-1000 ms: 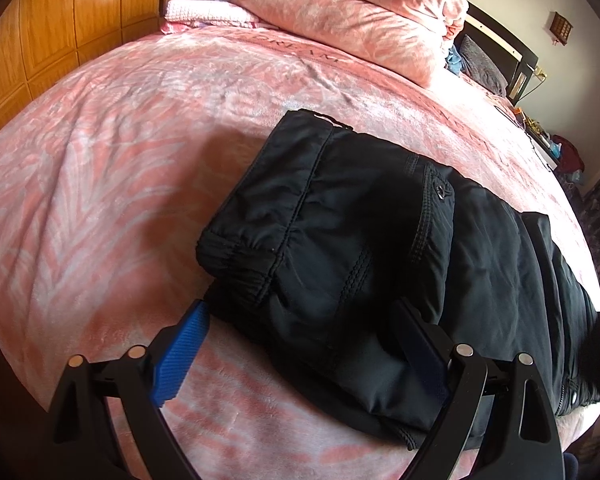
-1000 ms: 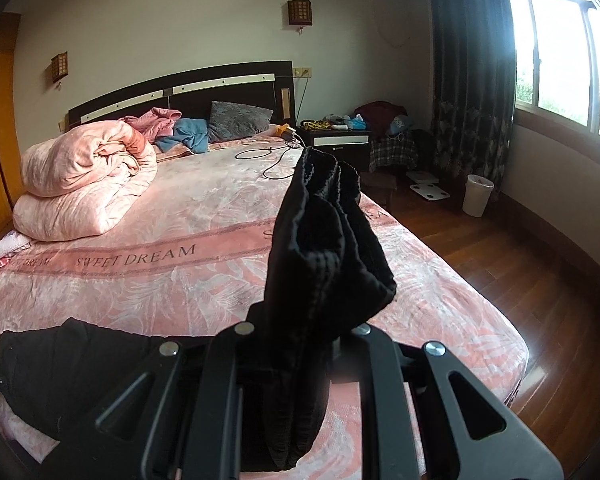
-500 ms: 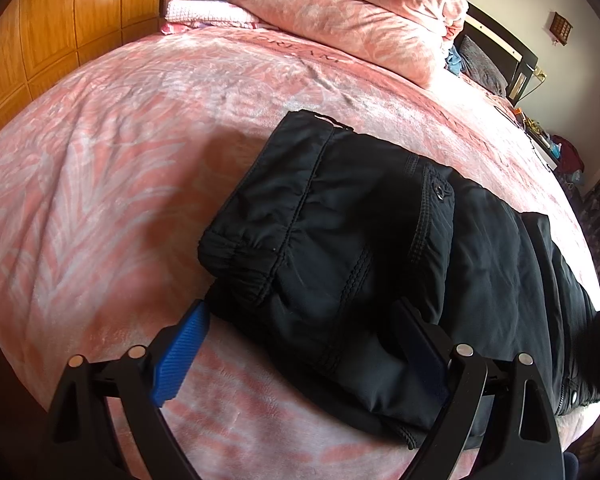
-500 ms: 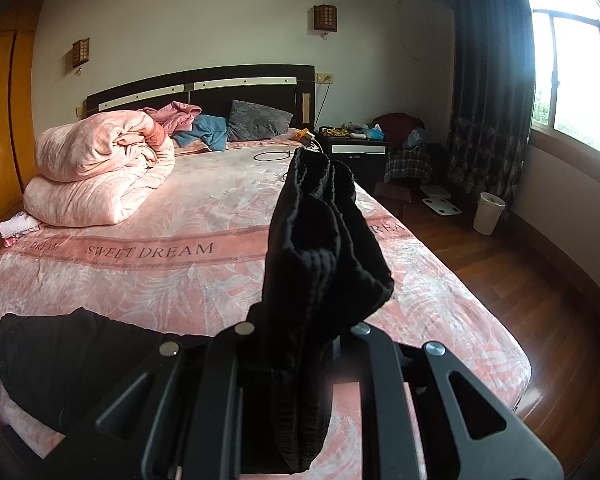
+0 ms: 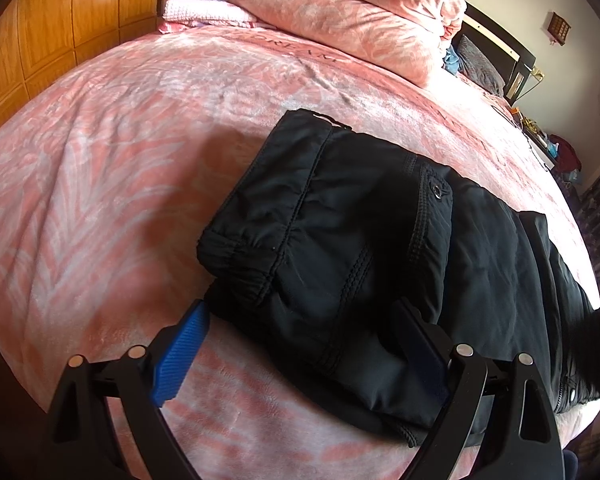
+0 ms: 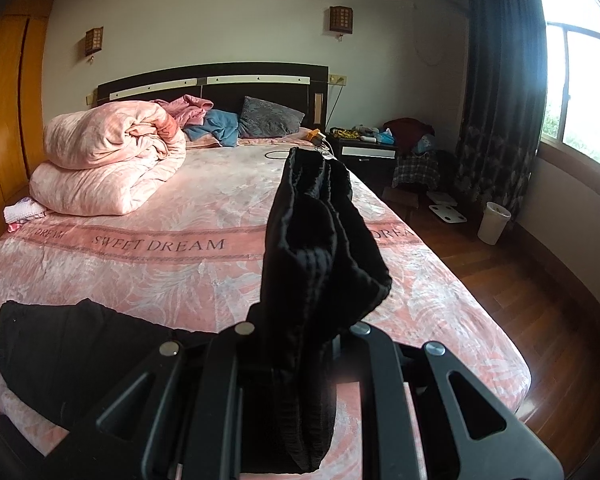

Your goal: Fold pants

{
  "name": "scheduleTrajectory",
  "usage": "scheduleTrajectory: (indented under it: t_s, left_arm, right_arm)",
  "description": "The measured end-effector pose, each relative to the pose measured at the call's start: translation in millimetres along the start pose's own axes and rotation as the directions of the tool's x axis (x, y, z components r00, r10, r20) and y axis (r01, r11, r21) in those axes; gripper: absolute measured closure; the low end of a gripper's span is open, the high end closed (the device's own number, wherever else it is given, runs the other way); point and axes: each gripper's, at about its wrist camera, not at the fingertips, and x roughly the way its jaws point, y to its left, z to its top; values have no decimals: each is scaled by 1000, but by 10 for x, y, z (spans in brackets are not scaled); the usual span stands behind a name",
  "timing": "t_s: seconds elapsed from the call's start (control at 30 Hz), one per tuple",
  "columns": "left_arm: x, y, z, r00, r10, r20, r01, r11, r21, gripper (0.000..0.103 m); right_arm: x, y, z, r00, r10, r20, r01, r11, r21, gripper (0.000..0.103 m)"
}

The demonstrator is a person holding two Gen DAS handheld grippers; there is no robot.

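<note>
Pants [image 5: 364, 256] lying black across centre frame on pink bed [image 5: 100, 184], waist end flat, partly folded. Cuff end [image 6: 320, 248] pinched upright in clamped right gripper [image 6: 300, 344], not yet laid over. Left gripper [image 5: 300, 340] spread wide, straddling waistband edge, gripping nothing.

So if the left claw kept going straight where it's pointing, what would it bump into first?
Most likely the black pants. The left claw stands open and angled down at their folded waist end, which lies right ahead on the pink bedspread. How much gap remains is hard to judge.
</note>
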Motion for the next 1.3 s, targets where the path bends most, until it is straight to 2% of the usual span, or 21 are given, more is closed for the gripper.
scheduleTrajectory:
  t_s: [0.87, 1.3]
  left_arm:
    - [25, 87, -9, 999, -51, -14, 51, 998, -24, 11]
    - [54, 134, -14, 996, -81, -27, 80, 996, -43, 11]
  right_arm:
    - [105, 872, -29, 998, 46, -34, -51, 984, -169, 90]
    - [199, 1267, -122, 999, 19, -51, -33, 959, -283, 90]
